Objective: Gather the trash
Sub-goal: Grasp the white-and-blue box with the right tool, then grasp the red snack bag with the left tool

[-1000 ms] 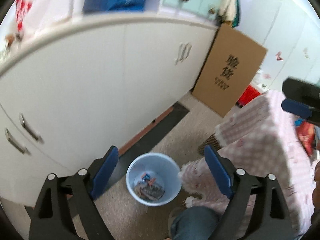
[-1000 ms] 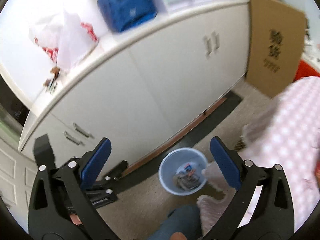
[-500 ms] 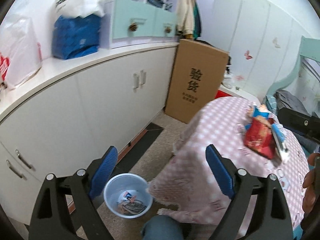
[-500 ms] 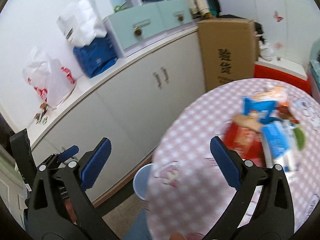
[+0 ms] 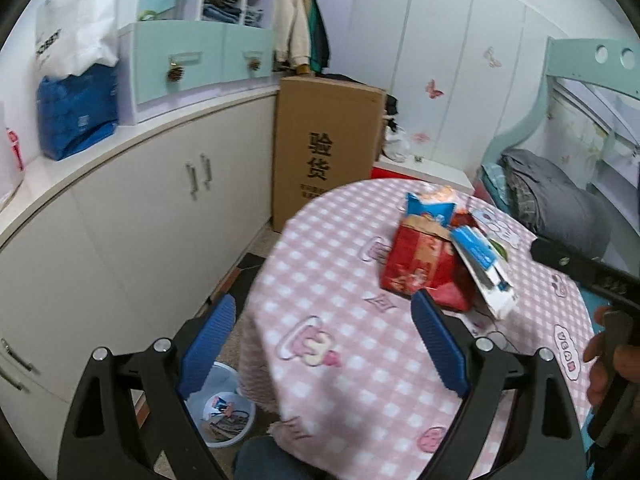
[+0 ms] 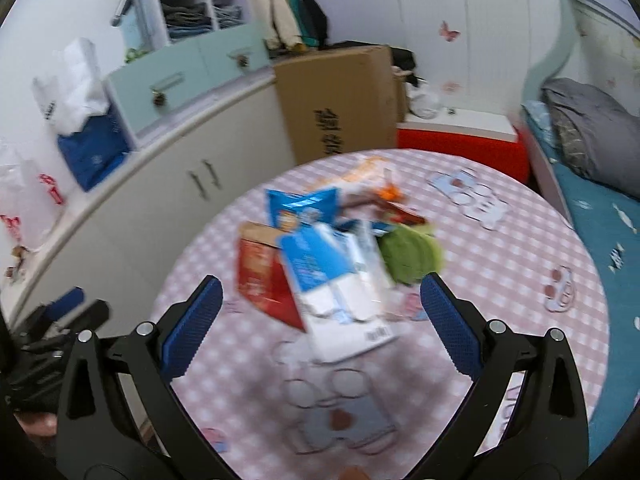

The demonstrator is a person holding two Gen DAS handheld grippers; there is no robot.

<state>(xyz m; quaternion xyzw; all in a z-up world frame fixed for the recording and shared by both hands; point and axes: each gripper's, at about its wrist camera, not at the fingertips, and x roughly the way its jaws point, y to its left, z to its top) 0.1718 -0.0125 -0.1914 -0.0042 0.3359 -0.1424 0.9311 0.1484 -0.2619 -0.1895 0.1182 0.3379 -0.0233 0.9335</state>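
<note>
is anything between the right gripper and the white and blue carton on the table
Nothing visible. The right gripper is open and empty, and the white and blue carton lies on top of the pile right ahead of its fingers, with only bare pink checked tablecloth around it. The red packet sits to the carton's left, out of the way.

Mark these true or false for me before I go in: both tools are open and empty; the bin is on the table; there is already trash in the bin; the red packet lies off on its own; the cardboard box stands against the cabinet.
1. The left tool and right tool are open and empty. True.
2. The bin is on the table. False: it stands on the floor beside the table.
3. The bin already holds trash. True.
4. The red packet lies alone. False: the blue-and-white carton overlaps it in the trash pile.
5. The cardboard box stands against the cabinet. True.
</note>
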